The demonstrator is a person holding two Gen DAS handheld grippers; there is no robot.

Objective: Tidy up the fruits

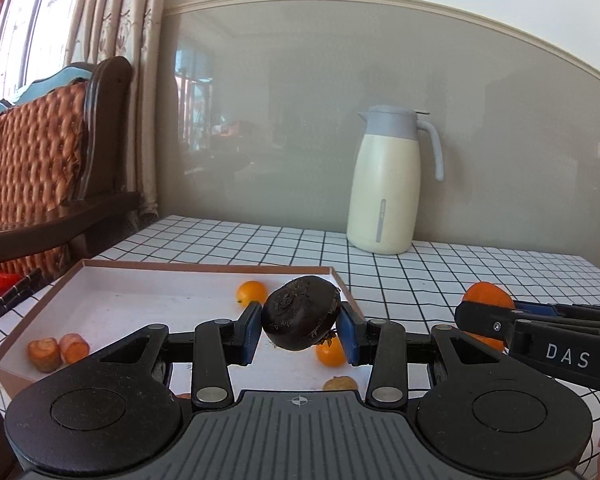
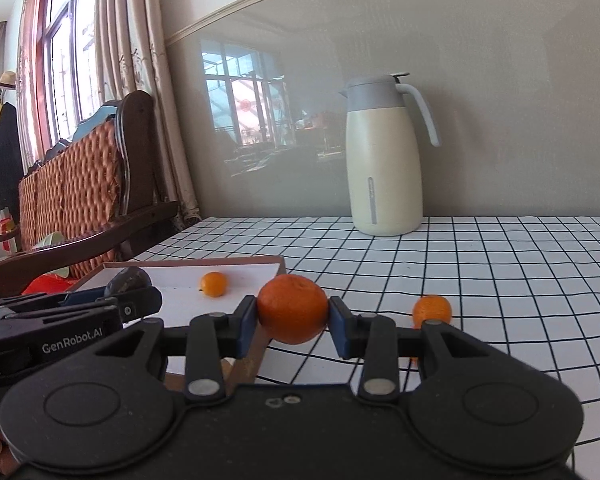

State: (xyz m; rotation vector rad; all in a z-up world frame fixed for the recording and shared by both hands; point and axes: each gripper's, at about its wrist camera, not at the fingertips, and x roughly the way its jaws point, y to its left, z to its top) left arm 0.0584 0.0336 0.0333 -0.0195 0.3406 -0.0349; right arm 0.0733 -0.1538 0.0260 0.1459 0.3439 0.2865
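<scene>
Left wrist view: left gripper (image 1: 300, 322) clamped on a dark fruit (image 1: 300, 312), blue pads pressing both its sides, fruit lifted over the tray (image 1: 100, 276).
Right wrist view: right gripper (image 2: 293, 316) clamped on an orange (image 2: 293, 307), held just past the tray's (image 2: 260, 261) right edge, above the counter (image 2: 480, 280).
Tray: shallow, white inside, brown rim, sitting on the counter's (image 1: 400, 276) left part.
In the tray, far side: one small yellow-orange fruit (image 1: 251, 292), near the back wall; same one shows in the right wrist view (image 2: 213, 283).
In the tray, under the dark fruit: another small orange fruit (image 1: 329, 354), partly hidden by the right pad.
In the tray, near edge: a duller round fruit (image 1: 340, 383), mostly hidden behind the gripper body.
In the tray, left corner: two orange chunks (image 1: 58, 350) lying side by side, touching.
Loose on the counter: a small orange (image 2: 432, 310) to the right of the held one, well apart from the tray.
Cross view: right gripper (image 1: 476, 314) comes in from the right with its orange (image 1: 488, 295) poking above its finger; left gripper (image 2: 136, 300) comes in from the left over the tray, dark fruit (image 2: 128, 280) showing above it.
Back of counter: cream jug (image 1: 384, 188) with grey lid and handle, upright against the wall.
Counter cover: white cloth with black grid.
Left of counter: wooden chair (image 1: 40, 152) with woven back.
</scene>
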